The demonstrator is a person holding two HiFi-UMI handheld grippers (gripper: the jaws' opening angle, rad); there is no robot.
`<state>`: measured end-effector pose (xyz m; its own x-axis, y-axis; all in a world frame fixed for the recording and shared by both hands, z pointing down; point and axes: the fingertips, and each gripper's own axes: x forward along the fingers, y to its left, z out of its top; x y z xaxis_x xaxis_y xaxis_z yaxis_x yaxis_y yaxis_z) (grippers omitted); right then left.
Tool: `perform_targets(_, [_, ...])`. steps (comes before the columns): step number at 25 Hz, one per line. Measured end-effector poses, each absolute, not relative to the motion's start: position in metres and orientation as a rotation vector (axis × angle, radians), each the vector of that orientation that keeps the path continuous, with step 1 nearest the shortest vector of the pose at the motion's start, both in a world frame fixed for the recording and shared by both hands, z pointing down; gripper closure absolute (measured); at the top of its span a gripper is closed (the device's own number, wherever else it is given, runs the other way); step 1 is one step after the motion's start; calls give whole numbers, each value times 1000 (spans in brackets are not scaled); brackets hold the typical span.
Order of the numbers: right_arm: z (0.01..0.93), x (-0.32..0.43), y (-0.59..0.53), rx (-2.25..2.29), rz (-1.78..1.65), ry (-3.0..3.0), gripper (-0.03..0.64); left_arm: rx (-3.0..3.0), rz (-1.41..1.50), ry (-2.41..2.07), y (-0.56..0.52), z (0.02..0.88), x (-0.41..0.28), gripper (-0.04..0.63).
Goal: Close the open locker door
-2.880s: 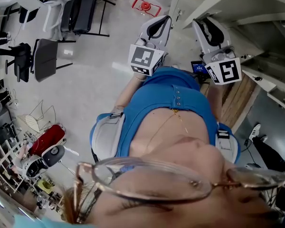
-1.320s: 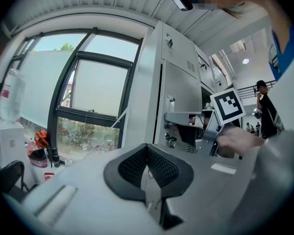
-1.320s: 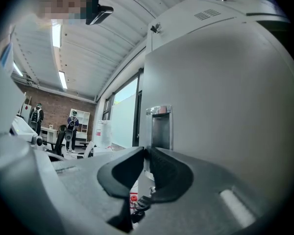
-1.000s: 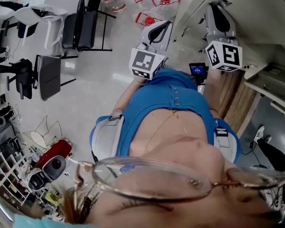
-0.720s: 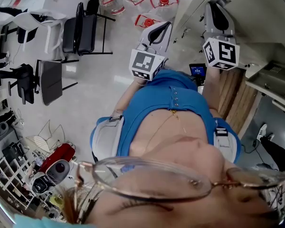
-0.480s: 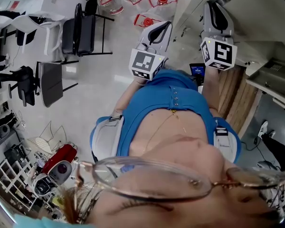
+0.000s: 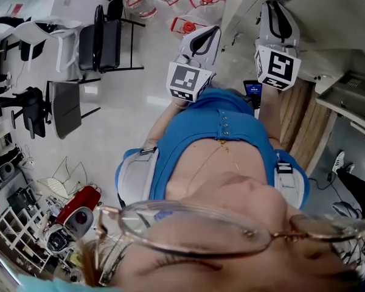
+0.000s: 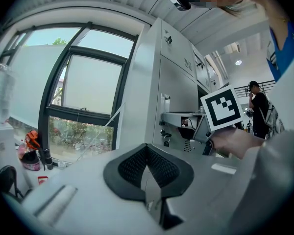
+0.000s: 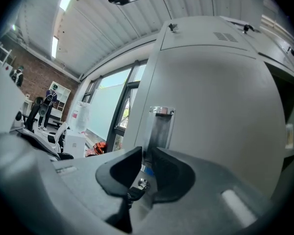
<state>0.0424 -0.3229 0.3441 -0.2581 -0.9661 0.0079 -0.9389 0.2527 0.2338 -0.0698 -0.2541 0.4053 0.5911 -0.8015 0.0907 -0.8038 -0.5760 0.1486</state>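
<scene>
The grey locker door (image 9: pixel 220 102) fills the right gripper view, with a chrome handle (image 9: pixel 161 126) set upright in it. My right gripper (image 9: pixel 146 173) points straight at that handle; its jaws are opening, the handle's lower end shows in the narrow gap, and the pads do not press on it. From the head view the right gripper (image 7: pixel 278 2) reaches up against the locker front (image 7: pixel 322 17). My left gripper (image 7: pixel 212 30) hangs beside it over the floor, with its pads (image 8: pixel 137 163) together and nothing held.
Red-capped water jugs (image 7: pixel 188 24) and black chairs (image 7: pixel 106 26) stand on the floor to the left. A wooden panel (image 7: pixel 304 126) lies under the lockers. A window (image 8: pixel 83 102) and a distant person (image 8: pixel 257 111) show in the left gripper view.
My right gripper rose from beside my body up to the locker front, then eased slightly left, its marker cube tilting. The left gripper has hardly moved.
</scene>
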Motion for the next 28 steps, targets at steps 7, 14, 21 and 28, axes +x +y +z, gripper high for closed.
perform_targets(7, [347, 46, -308, 1796, -231, -2405, 614, 2671, -2, -1277, -252, 402, -55, 597])
perform_targets(14, [359, 48, -292, 1767, -186, -2407, 614, 2693, -8, -1234, -248, 397, -39, 597])
perform_targets(21, [372, 45, -271, 1705, -139, -2449, 615, 2694, 15, -1227, -242, 398, -30, 597])
perform_targets(28, [380, 46, -251, 1688, -122, -2474, 614, 2693, 28, -1238, -239, 401, -16, 598])
